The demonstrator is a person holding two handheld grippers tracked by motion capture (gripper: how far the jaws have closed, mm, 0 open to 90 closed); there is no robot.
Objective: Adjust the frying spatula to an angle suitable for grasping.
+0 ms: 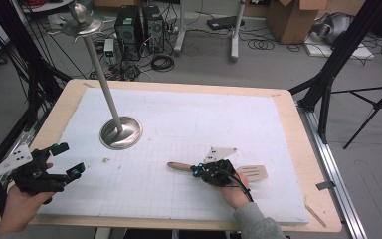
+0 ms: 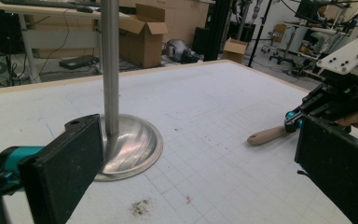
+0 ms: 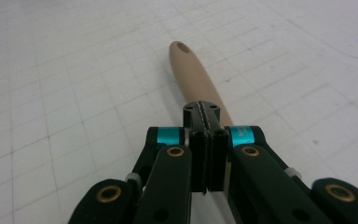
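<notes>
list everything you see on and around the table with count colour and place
wooden slotted spatula: 1, pale tan, lying flat on the mat, near right
metal stand with round base and tall pole: 1, silver, left of centre
gridded white mat: 1, covers the table
wooden table: 1, light brown rim
cardboard boxes: a few, brown, floor behind
left hand-held gripper: 1, black, open, near left edge
right hand-held gripper: 1, black, jaws together over the spatula handle

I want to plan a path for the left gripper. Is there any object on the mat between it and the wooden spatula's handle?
Nothing visible stands between them. The left gripper is open at the mat's left edge, the spatula lies to its right, and the metal stand sits farther back, off that line. Only small dark specks lie on the mat between.
</notes>
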